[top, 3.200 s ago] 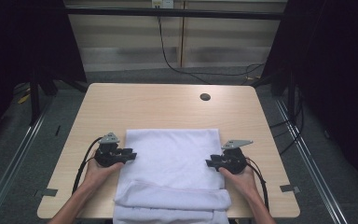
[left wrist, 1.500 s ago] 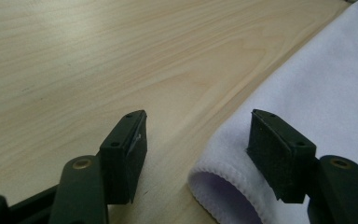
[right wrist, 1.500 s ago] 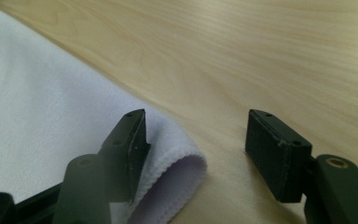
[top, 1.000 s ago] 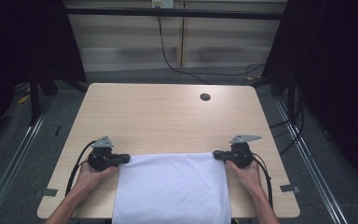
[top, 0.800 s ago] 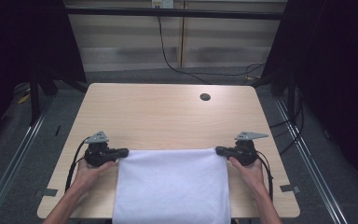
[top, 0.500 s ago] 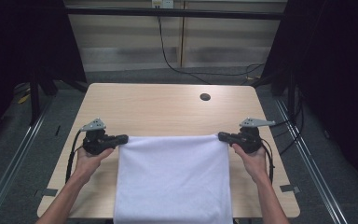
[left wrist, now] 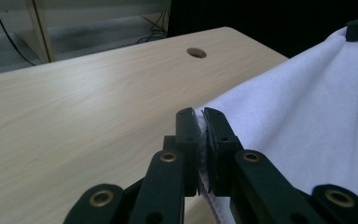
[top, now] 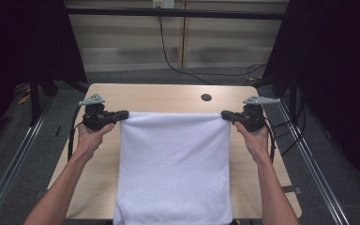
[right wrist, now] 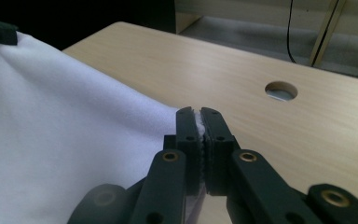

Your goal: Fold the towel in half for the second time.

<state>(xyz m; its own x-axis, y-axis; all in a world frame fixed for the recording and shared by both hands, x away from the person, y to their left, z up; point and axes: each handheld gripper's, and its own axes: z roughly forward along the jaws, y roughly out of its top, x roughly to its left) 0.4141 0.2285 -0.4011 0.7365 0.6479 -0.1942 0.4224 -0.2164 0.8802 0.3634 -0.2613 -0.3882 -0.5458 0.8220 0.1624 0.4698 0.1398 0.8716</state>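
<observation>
A white towel (top: 174, 164) hangs stretched flat above the wooden table (top: 164, 96), its top edge taut between two hand-held grippers. My left gripper (top: 124, 114) is shut on the towel's top left corner, and my right gripper (top: 225, 115) is shut on the top right corner. In the left gripper view the black jaws pinch a white cloth edge (left wrist: 202, 133), with the towel (left wrist: 307, 116) spreading to the right. The right gripper view has the same pinch on the towel's edge (right wrist: 198, 126), the towel (right wrist: 60, 135) spreading left. The towel's lower end drops past the table's near edge.
A round cable hole (top: 206, 97) lies in the table's far right part. Bare wood stretches beyond the towel's top edge. Metal rails (top: 14, 159) run along the floor on both sides, and cables (top: 178, 61) trail behind the table.
Both grippers have risen and moved away from me with the towel's corners, lifting it off the table. The towel has unfolded from a folded stack into one hanging sheet.
</observation>
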